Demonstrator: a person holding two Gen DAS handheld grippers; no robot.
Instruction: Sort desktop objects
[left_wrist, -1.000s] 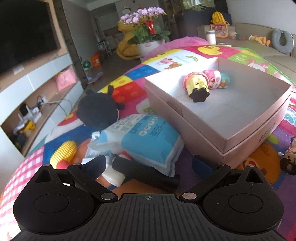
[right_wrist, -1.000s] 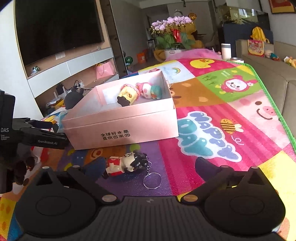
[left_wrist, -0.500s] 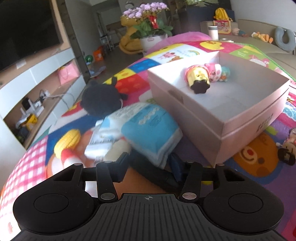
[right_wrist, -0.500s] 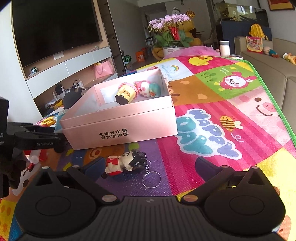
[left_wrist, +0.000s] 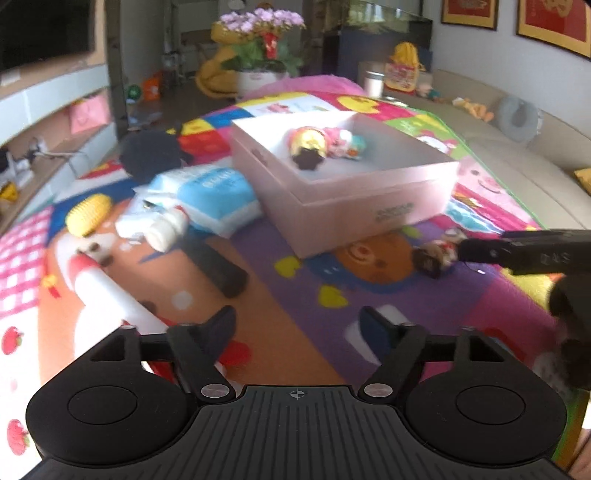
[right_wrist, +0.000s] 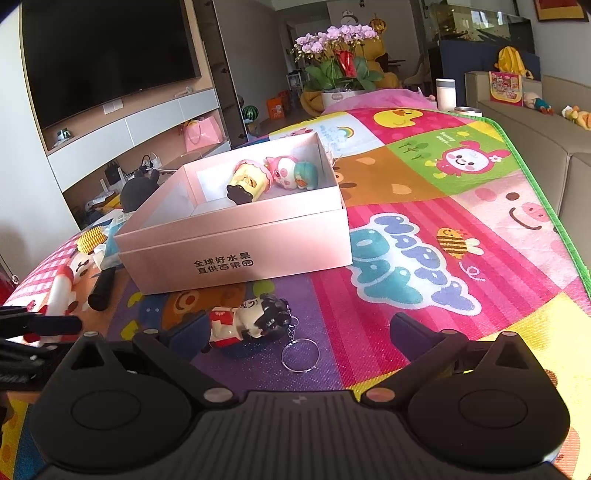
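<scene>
My left gripper (left_wrist: 297, 326) hovers over the play mat, its jaws opening and nothing between them. A black cylinder (left_wrist: 219, 267) lies on the mat just ahead of it. My right gripper (right_wrist: 295, 332) stands open and low over a small doll keychain (right_wrist: 251, 325), which lies between the fingers close to the left one. The same doll (left_wrist: 434, 254) shows at a right fingertip (left_wrist: 476, 250) in the left wrist view. A pink open box (right_wrist: 236, 236) holds a yellow toy (right_wrist: 249, 181) and a pink-and-teal toy (right_wrist: 291, 171).
Left of the box (left_wrist: 369, 199) lie a blue tissue pack (left_wrist: 218, 195), a white bottle (left_wrist: 166, 230), a yellow corn toy (left_wrist: 88, 212) and a black plush (left_wrist: 151, 155). A sofa (right_wrist: 535, 147) borders the mat's right edge. A flower pot (right_wrist: 338, 98) stands at the far end.
The left gripper narrowed near the black cylinder, then pulled back and swung right with its jaws wider, leaving the cylinder on the mat. The right gripper stayed put.
</scene>
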